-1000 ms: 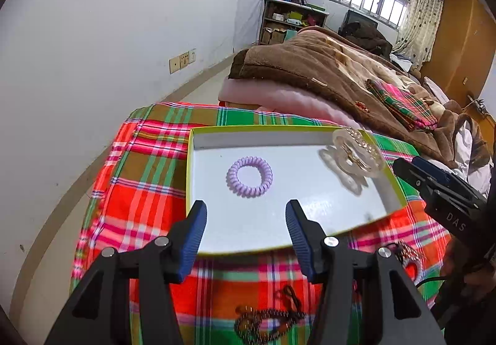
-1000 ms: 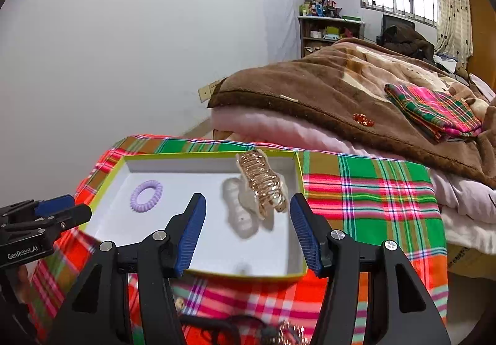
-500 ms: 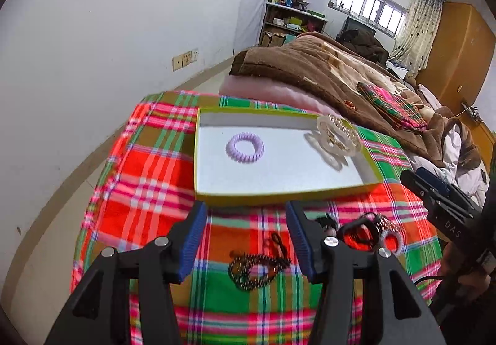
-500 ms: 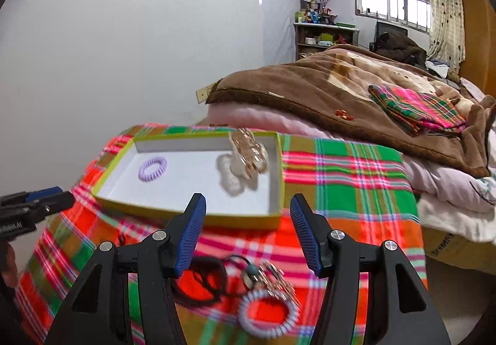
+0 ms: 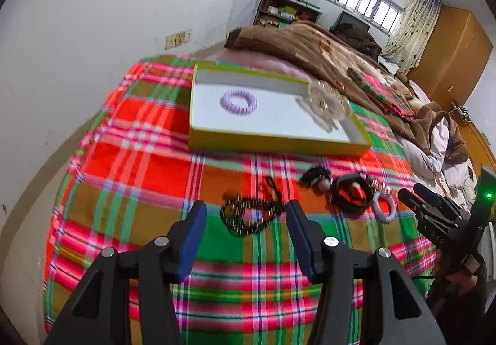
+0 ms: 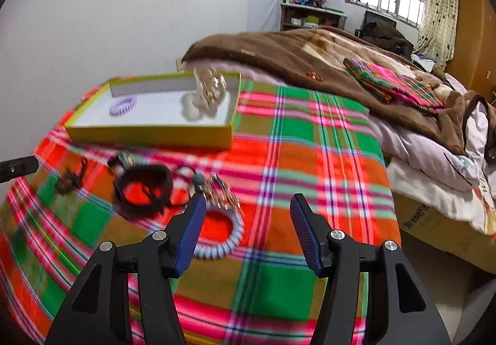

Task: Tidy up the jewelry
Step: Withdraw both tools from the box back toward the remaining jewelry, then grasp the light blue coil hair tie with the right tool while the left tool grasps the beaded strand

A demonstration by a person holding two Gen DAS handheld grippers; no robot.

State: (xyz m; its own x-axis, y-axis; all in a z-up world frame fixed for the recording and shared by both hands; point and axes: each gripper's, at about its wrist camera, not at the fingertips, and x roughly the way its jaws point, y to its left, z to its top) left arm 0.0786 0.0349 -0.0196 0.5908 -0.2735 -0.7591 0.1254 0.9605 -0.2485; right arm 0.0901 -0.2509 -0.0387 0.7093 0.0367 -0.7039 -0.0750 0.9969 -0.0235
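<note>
A yellow-edged white tray [image 5: 279, 143] [image 6: 148, 132] sits on the plaid cloth, holding a purple spiral hair tie [image 5: 238, 101] [image 6: 123, 105] and a clear-and-gold claw clip [image 5: 328, 97] [image 6: 209, 87]. In front of the tray lie a dark beaded bracelet [image 5: 248, 214] [image 6: 66, 182], a black band [image 5: 352, 193] [image 6: 142, 190], a small gold clip [image 6: 221, 193] and a pale spiral hair tie [image 5: 384, 207] [image 6: 220, 236]. My left gripper [image 5: 246, 214] hangs open over the beaded bracelet. My right gripper [image 6: 248, 211] is open, with the pale hair tie by its left finger.
The plaid-covered table [image 6: 310, 159] drops off to bare floor on the left. A bed with a brown blanket [image 6: 310, 59] and a folded plaid cloth [image 6: 393, 84] lies behind and to the right. A white wall stands at the left.
Both grippers have pulled back from over the tray toward the table's near side and dipped. The loose jewelry in front of the tray has come into view. The jaws kept their width.
</note>
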